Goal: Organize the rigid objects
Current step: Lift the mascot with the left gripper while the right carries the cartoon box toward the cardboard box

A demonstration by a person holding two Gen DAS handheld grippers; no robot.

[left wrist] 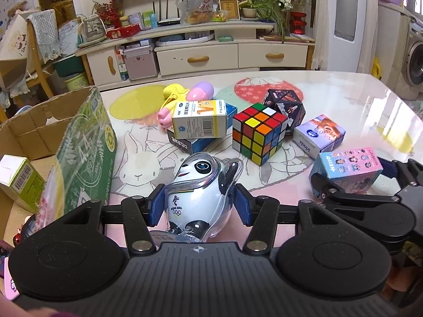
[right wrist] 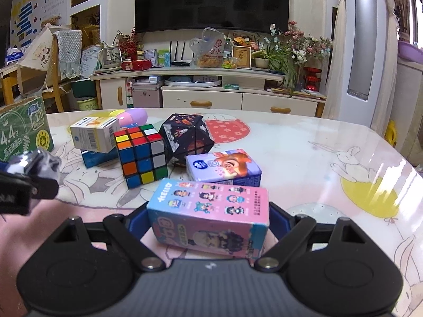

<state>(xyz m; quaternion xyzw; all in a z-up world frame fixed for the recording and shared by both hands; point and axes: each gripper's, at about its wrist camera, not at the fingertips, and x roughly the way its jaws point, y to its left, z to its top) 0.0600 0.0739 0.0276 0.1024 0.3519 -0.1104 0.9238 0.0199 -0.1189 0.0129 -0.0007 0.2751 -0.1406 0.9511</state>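
My left gripper (left wrist: 199,206) is shut on a panda mascot figure (left wrist: 201,185) in a clear shell, low over the table. My right gripper (right wrist: 208,222) is shut on a pink and blue "HELLO" box (right wrist: 211,216), also seen in the left wrist view (left wrist: 349,169). On the table behind lie a Rubik's cube (left wrist: 257,132) (right wrist: 142,155), a dark folding cube (left wrist: 285,108) (right wrist: 185,137), a purple tissue pack (left wrist: 318,134) (right wrist: 224,169), and a white and yellow medicine box (left wrist: 201,119) (right wrist: 95,133) on a blue box (left wrist: 195,144).
An open cardboard box (left wrist: 87,145) stands at the left, with a green and white carton (left wrist: 18,182) inside. A pink and yellow toy (left wrist: 182,95) lies at the back. The table (right wrist: 330,158) has a rabbit-print cover. A TV cabinet (right wrist: 211,97) stands beyond.
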